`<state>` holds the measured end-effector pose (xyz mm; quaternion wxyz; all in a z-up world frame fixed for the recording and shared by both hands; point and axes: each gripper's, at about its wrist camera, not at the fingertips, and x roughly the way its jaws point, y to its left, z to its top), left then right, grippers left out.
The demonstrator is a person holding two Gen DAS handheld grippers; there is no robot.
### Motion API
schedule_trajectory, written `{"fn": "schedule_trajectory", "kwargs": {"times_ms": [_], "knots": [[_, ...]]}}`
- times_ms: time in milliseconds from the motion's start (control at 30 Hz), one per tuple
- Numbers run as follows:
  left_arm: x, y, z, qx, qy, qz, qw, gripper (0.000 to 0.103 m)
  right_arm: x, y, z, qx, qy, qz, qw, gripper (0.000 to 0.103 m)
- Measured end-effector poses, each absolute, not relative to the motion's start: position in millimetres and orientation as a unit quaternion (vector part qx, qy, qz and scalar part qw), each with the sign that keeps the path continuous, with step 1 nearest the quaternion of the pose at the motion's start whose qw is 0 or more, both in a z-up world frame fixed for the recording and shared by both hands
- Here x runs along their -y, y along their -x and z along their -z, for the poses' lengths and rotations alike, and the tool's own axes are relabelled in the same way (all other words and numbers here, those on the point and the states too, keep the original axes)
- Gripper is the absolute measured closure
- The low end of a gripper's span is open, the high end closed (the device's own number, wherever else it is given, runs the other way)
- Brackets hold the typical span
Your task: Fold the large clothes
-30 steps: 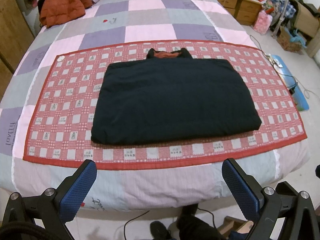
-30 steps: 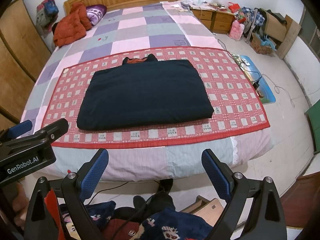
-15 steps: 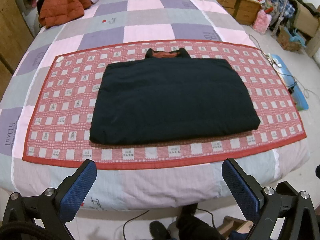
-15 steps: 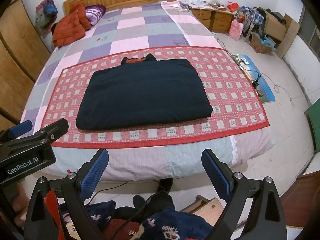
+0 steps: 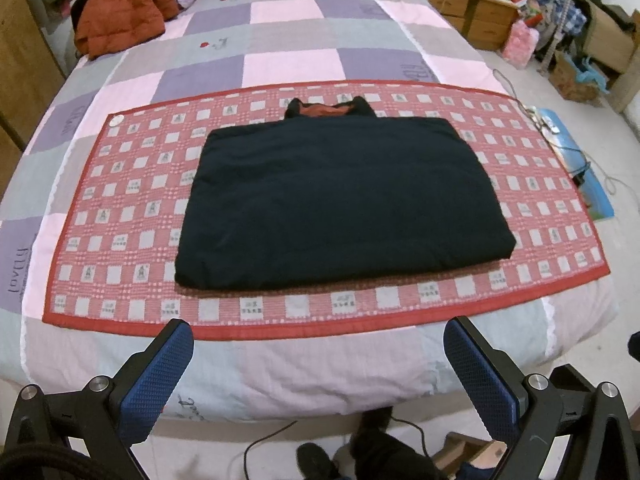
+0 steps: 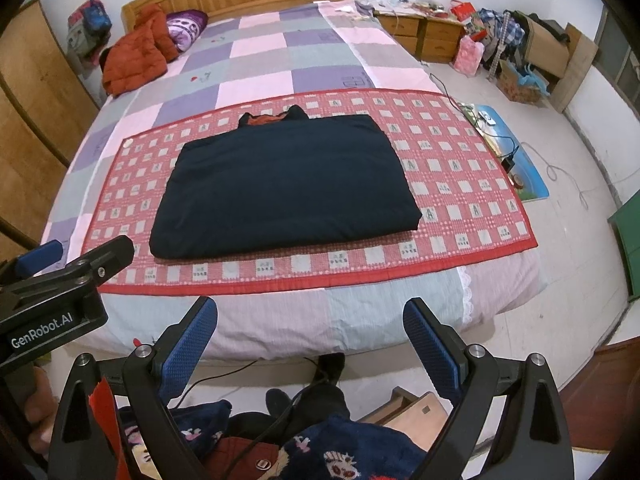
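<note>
Both my grippers, left point(image 5: 318, 364) and right point(image 6: 310, 340), gape empty; the folded dark garment point(image 5: 340, 200) looks soft, probably thick; I'd pinch its near corners.

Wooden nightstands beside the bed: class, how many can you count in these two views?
2. The nearer nightstand and the farther nightstand stand side by side at the bed's head end. Clutter may hide others.
</note>
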<state>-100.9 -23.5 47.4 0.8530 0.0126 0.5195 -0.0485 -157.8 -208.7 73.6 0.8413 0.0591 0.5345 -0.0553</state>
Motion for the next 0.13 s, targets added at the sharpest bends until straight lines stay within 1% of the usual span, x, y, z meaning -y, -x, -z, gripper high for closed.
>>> {"fn": "schedule_trajectory", "kwargs": {"times_ms": [133], "knots": [[24.5,101.4,-47.3,-0.519,-0.015,0.05,0.853,0.0,209.6,157.9,-73.9,-0.534,-0.059,0.055,0.841,0.007]]}}
